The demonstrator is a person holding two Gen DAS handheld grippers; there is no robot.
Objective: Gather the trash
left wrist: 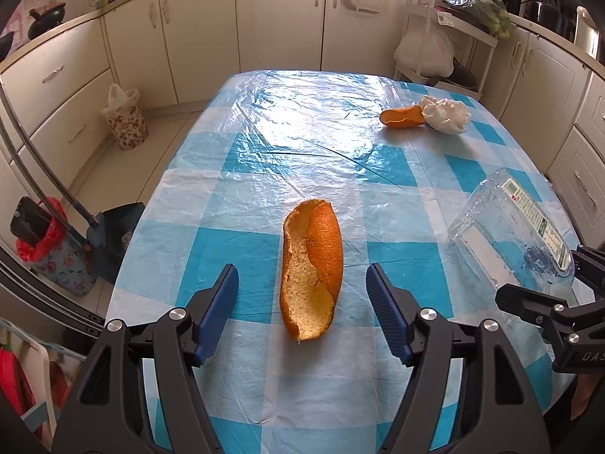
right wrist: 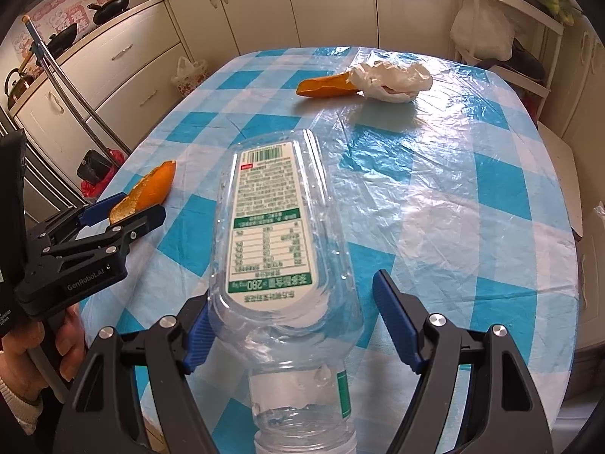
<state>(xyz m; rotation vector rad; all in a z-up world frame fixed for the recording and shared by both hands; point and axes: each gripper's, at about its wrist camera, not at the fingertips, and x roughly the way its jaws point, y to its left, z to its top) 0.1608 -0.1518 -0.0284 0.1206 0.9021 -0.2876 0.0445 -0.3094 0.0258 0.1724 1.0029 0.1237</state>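
A long curled orange peel (left wrist: 312,265) lies on the blue-checked table (left wrist: 264,174), between the fingers of my left gripper (left wrist: 301,269). That gripper is open, with both blue pads clear of the peel. The right wrist view shows the same peel (right wrist: 151,189) inside the left gripper (right wrist: 132,208). A crushed clear plastic bottle (right wrist: 272,234) with a green-and-white label lies between the fingers of my right gripper (right wrist: 293,291). This gripper is open: its left pad is at the bottle's side, its right pad is apart. The bottle (left wrist: 510,223) and right gripper (left wrist: 542,272) also show at the left view's right edge.
A second orange peel (left wrist: 402,117) and a crumpled white plastic bag (left wrist: 446,113) lie together at the table's far right. On the floor to the left stand a floral bin with a white liner (left wrist: 124,121), another with a red liner (left wrist: 56,257) and a dustpan (left wrist: 113,234). Cabinets surround the table.
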